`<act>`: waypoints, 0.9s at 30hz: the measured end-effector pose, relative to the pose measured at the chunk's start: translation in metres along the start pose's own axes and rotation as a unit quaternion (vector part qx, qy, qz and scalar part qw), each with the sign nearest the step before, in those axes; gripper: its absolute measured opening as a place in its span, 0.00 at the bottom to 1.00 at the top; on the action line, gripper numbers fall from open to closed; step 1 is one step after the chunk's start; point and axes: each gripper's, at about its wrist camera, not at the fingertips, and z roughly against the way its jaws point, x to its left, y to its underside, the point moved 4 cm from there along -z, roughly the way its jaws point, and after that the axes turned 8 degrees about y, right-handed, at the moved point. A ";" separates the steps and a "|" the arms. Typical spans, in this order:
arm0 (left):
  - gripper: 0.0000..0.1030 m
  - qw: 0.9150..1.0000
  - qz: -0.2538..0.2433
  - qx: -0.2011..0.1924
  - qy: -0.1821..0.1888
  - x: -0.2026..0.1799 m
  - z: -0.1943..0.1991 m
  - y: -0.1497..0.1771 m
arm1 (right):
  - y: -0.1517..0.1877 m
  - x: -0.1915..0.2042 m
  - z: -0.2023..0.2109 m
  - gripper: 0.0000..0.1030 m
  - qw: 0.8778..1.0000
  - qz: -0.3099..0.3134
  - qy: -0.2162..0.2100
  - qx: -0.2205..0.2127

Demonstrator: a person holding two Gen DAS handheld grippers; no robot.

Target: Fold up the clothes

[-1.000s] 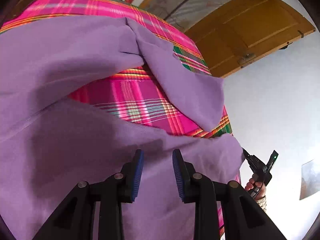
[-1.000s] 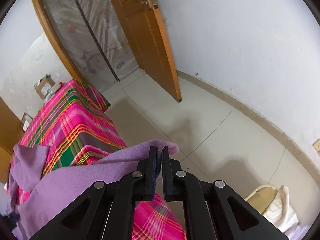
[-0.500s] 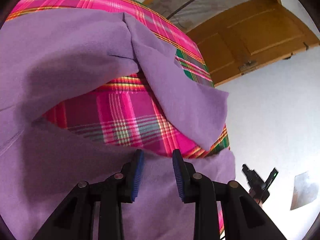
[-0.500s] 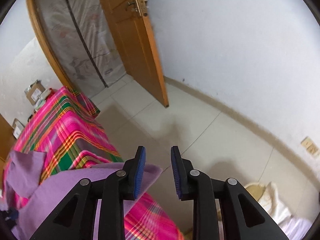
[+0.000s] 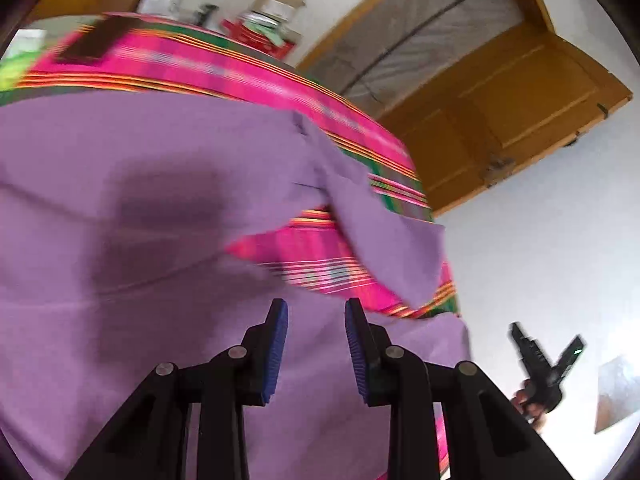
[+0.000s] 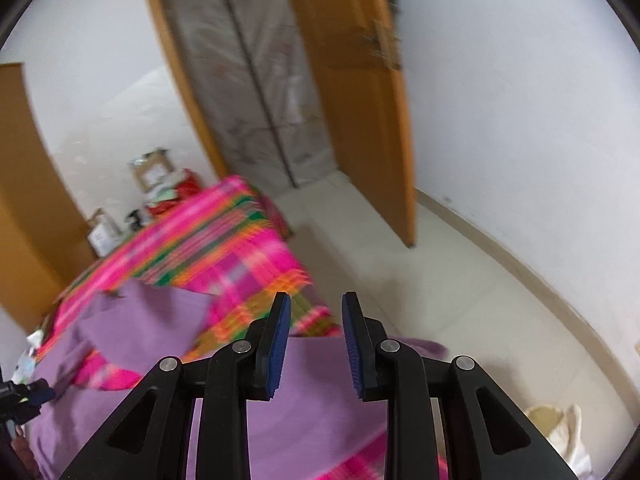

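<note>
Both grippers' fingers parted, empty: left gripper (image 5: 316,344) and right gripper (image 6: 314,340) above purple garment (image 5: 140,200) on plaid-covered surface (image 6: 224,240).

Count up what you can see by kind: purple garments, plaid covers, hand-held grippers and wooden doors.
Purple fabric garment: 1
Pink plaid cloth cover: 1
Hand-held grippers: 2, left hand-held gripper and right hand-held gripper, both open with nothing between the jaws
Open orange wooden door: 1
Total: 5
</note>
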 end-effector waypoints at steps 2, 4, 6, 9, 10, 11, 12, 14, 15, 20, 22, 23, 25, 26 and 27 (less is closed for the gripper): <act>0.29 1.000 0.008 -0.014 -0.022 0.009 0.025 -0.002 | -0.005 0.020 0.008 0.28 1.000 0.020 -0.021 -0.010; 0.29 0.999 0.002 -0.026 -0.044 0.012 0.047 -0.005 | -0.010 0.037 0.013 0.28 0.998 0.041 -0.035 -0.016; 0.29 0.996 -0.015 -0.039 -0.076 0.011 0.073 -0.012 | -0.017 0.059 0.018 0.28 0.996 0.065 -0.057 -0.018; 0.29 0.991 -0.045 -0.054 -0.112 0.003 0.102 -0.026 | -0.031 0.094 0.027 0.28 0.990 0.103 -0.090 -0.024; 0.29 0.989 -0.055 -0.058 -0.123 -0.001 0.113 -0.030 | -0.035 0.105 0.033 0.28 0.988 0.114 -0.099 -0.028; 0.29 0.987 -0.065 -0.062 -0.133 -0.005 0.124 -0.035 | -0.043 0.119 0.041 0.28 0.985 0.127 -0.106 -0.040; 0.29 0.985 -0.074 -0.069 -0.142 -0.010 0.133 -0.040 | -0.049 0.130 0.048 0.28 0.983 0.138 -0.115 -0.046; 0.29 0.980 -0.093 -0.079 -0.157 -0.022 0.151 -0.052 | -0.065 0.156 0.067 0.28 0.975 0.166 -0.134 -0.064; 0.29 0.978 -0.101 -0.081 -0.162 -0.029 0.155 -0.058 | -0.071 0.166 0.076 0.28 0.971 0.179 -0.139 -0.074; 0.29 0.974 -0.125 -0.067 -0.177 -0.054 0.158 -0.089 | -0.092 0.231 0.109 0.38 0.940 0.277 -0.174 -0.098; 0.29 0.969 -0.150 -0.048 -0.189 -0.061 0.141 -0.098 | -0.088 0.252 0.101 0.40 0.927 0.313 -0.186 -0.088; 0.29 0.967 -0.157 -0.039 -0.197 -0.061 0.130 -0.102 | -0.081 0.259 0.093 0.40 0.922 0.327 -0.189 -0.079; 0.29 0.967 -0.154 -0.007 -0.201 -0.052 0.102 -0.106 | -0.065 0.269 0.068 0.40 0.915 0.351 -0.193 -0.052; 0.29 0.968 -0.150 0.009 -0.199 -0.045 0.086 -0.109 | -0.055 0.272 0.053 0.40 0.911 0.359 -0.202 -0.031; 0.29 0.969 -0.148 0.025 -0.198 -0.037 0.070 -0.112 | -0.043 0.275 0.036 0.40 0.906 0.367 -0.212 -0.007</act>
